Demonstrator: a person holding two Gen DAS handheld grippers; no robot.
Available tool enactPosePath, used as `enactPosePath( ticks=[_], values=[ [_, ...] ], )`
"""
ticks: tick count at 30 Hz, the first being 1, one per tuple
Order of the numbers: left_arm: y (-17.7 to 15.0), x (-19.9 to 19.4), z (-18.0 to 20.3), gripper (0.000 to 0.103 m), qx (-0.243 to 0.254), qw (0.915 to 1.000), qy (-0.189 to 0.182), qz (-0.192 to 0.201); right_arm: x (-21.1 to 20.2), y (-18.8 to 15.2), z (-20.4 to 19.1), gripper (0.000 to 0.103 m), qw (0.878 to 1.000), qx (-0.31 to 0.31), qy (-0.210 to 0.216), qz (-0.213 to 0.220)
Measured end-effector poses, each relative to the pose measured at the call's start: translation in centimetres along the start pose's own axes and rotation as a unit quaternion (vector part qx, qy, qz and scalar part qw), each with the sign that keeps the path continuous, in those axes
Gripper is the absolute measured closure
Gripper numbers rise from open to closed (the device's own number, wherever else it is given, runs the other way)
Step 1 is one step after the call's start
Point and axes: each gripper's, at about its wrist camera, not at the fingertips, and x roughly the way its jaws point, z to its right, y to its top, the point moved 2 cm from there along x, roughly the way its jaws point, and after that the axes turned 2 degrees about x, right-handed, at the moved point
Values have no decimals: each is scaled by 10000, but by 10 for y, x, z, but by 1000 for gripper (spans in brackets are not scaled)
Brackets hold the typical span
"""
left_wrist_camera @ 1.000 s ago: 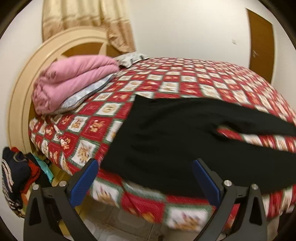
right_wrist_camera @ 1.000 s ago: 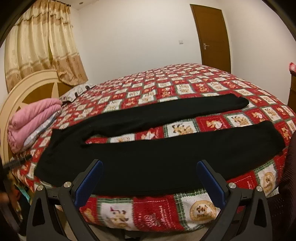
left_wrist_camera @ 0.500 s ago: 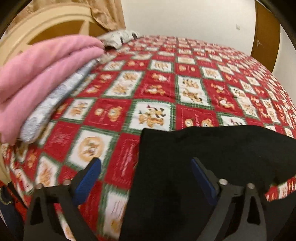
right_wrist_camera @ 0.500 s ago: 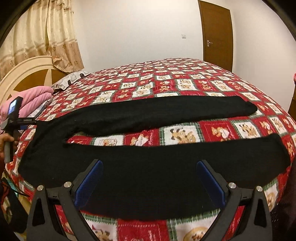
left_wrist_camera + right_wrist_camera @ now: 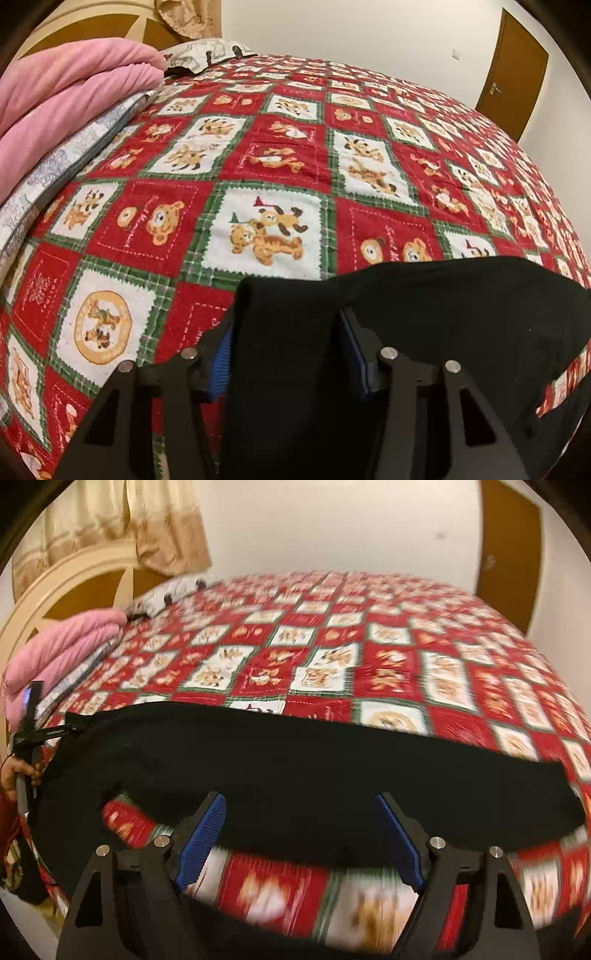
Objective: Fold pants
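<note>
Black pants (image 5: 303,760) lie along the near side of the bed on a red patchwork bedspread (image 5: 369,657). In the left wrist view my left gripper (image 5: 286,354) is closed around the waist corner of the pants (image 5: 295,332), with black cloth filling the space between its blue pads. In the right wrist view my right gripper (image 5: 301,834) is open, its blue pads (image 5: 201,842) at the near edge of the pant leg, with nothing between them. The left gripper (image 5: 31,731) also shows at the far left of that view, at the waist end.
A folded pink blanket (image 5: 66,96) on a grey patterned pillow (image 5: 62,162) lies at the head end by the cream headboard (image 5: 74,587). A second pillow (image 5: 199,55) lies behind it. A brown door (image 5: 511,70) stands at the far right.
My left gripper moved onto the waist corner and closed on it. My right gripper moved in low towards the near pant leg, and its view is blurred by motion.
</note>
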Motion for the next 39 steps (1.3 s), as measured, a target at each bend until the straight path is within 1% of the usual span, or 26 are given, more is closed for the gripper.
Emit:
enactPosePath(
  ticks=[2, 3, 4, 7, 9, 11, 12, 13, 14, 15, 16, 17, 18, 19, 20, 21, 22, 26, 28, 30, 32, 33, 35, 37, 38, 39],
  values=[
    [-1, -1, 1, 49, 23, 10000, 51, 8, 27, 18, -3, 20, 9992, -333, -137, -145],
    [-1, 0, 1, 49, 7, 10000, 79, 17, 44, 28, -5, 20, 9977, -609, -248, -182],
    [1, 2, 2, 47, -11, 9999, 113, 27, 56, 35, -6, 20, 9962, -792, -288, -242],
    [5, 7, 2, 46, -29, 9997, 222, 27, 88, 49, -10, 20, 9908, -1242, -229, -482],
    [7, 9, 4, 45, -4, 9997, 251, 22, 103, 53, -14, 20, 9855, -1539, -280, -652],
    [8, 11, 4, 42, -11, 9997, 249, 30, 119, 50, -19, 20, 9774, -1865, -215, -967],
    [9, 12, 5, 40, -12, 9997, 250, 36, 121, 50, -21, 20, 9756, -1967, -182, -960],
    [10, 13, 6, 40, -2, 9996, 267, 46, 121, 51, -20, 23, 9751, -2011, -121, -924],
    [10, 14, 7, 39, 17, 9996, 292, 56, 121, 51, -19, 30, 9751, -1972, 33, -1016],
    [11, 14, 8, 41, 50, 9995, 310, 73, 120, 51, -17, 55, 9757, -1849, 313, -1130],
    [11, 14, 8, 48, 53, 9995, 302, 90, 117, 51, -16, 71, 9767, -1685, 544, -1215],
    [13, 13, 9, 52, 46, 9996, 251, 112, 114, 50, -17, 78, 9767, -1695, 512, -1217],
    [12, 12, 9, 59, 28, 9997, 214, 117, 111, 48, -19, 89, 9756, -1775, 441, -1218],
    [13, 11, 9, 68, -7, 9998, 158, 106, 105, 47, -22, 93, 9745, -1860, 352, -1203],
    [14, 9, 8, 73, -65, 9999, 72, 94, 100, 46, -24, 96, 9747, -1879, 305, -1169],
    [14, 6, 8, 83, -126, 9999, 18, 112, 92, 46, -25, 96, 9761, -1846, 301, -1112],
    [14, 1, 8, 85, -183, 9997, -34, 160, 78, 47, -26, 96, 9791, -1763, 323, -958],
    [15, -45, 13, 85, -187, 9971, -51, 733, 15, 50, -25, 97, 9870, -1492, 515, -316],
    [13, -68, 15, 86, -164, 9949, -51, 993, -16, 47, -28, 97, 9884, -1398, 595, -51],
    [9, -96, 13, 86, -191, 9912, -154, 1299, -50, 36, -33, 99, 9879, -1393, 647, 215],
    [-4, -126, 14, 86, -183, 9862, -268, 1621, -80, 20, -40, 101, 9867, -1390, 730, 416],
    [-9, -134, 14, 86, -173, 9848, -289, 1701, -97, 9, -42, 102, 9861, -1367, 784, 526],
    [-31, -154, 15, 86, -139, 9812, -406, 1881, -120, -14, -46, 102, 9846, -1379, 854, 659],
    [-54, -165, 14, 86, -137, 9782, -541, 2000, -133, -43, -54, 102, 9825, -1456, 947, 674],
    [-69, -168, 14, 86, -103, 9768, -593, 2055, -135, -56, -57, 102, 9823, -1479, 972, 609],
    [-82, -171, 15, 86, -79, 9764, -568, 2083, -133, -69, -60, 102, 9826, -1495, 975, 521]
  ],
)
